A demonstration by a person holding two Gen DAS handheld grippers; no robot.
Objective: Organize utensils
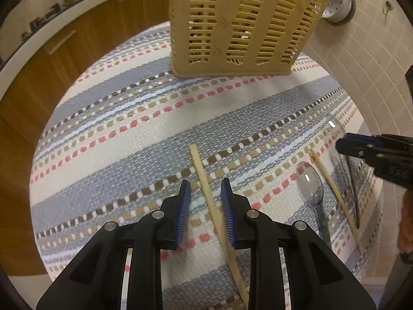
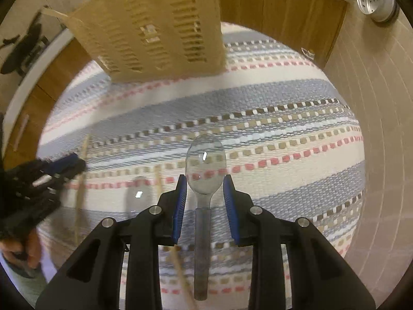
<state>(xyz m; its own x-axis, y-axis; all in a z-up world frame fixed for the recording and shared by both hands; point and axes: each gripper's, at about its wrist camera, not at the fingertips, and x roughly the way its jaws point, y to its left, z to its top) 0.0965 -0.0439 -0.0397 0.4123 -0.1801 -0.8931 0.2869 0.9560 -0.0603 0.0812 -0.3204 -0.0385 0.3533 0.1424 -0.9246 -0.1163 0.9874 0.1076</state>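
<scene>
Left claw (image 1: 205, 184) wide astride chopstick (image 1: 206, 180), right claw (image 2: 205, 182) wide astride clear spoon (image 2: 205, 165)

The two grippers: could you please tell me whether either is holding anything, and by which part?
Nothing is held. The left gripper is open astride the pale wooden chopstick; the right gripper is open around the clear plastic spoon, at its neck.

2 wood chopsticks (image 1: 210, 201), 2 clear spoons (image 2: 205, 165) flat on mat, beige caddy (image 1: 240, 25) upright
</scene>
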